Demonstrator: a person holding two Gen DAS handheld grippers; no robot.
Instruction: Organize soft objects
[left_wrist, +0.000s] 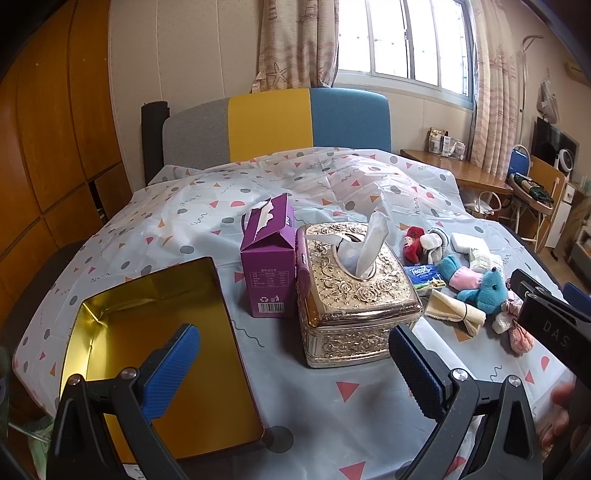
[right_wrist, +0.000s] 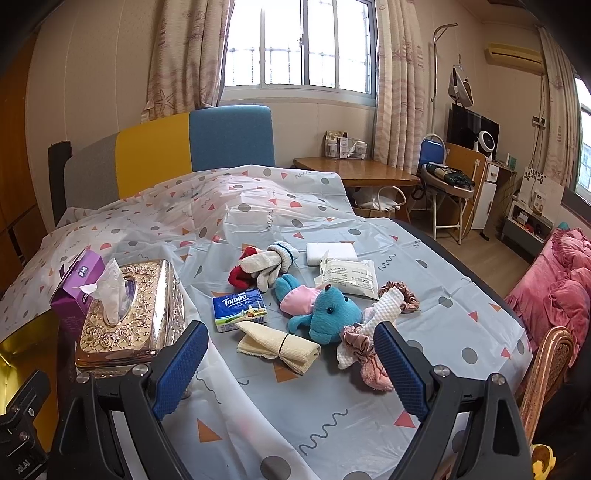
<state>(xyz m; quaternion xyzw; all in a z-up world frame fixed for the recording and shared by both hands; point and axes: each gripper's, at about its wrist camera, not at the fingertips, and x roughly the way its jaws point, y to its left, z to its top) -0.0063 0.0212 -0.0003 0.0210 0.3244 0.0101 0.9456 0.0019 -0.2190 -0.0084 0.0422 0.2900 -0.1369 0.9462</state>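
Observation:
A pile of soft things lies on the patterned sheet: a blue plush toy (right_wrist: 328, 314) in pink, a rolled cream cloth (right_wrist: 277, 347), a white waffle cloth (right_wrist: 373, 321), pink scrunchies (right_wrist: 369, 365), a white glove (right_wrist: 269, 266) over a red plush (right_wrist: 240, 277), a Tempo tissue pack (right_wrist: 240, 310) and white packets (right_wrist: 347, 275). My right gripper (right_wrist: 291, 369) is open just short of the pile, holding nothing. My left gripper (left_wrist: 295, 369) is open and empty between an open gold tin (left_wrist: 155, 354) and an ornate gold tissue box (left_wrist: 354, 295). The blue plush toy (left_wrist: 484, 291) shows at its right.
A purple tissue carton (left_wrist: 267, 258) stands behind the gold tissue box. The bed's headboard (left_wrist: 273, 122) is at the back; a wooden desk (right_wrist: 358, 173), a folding chair (right_wrist: 443, 192) and a pink bedspread (right_wrist: 557, 291) are to the right. A hand (left_wrist: 561, 410) shows at lower right.

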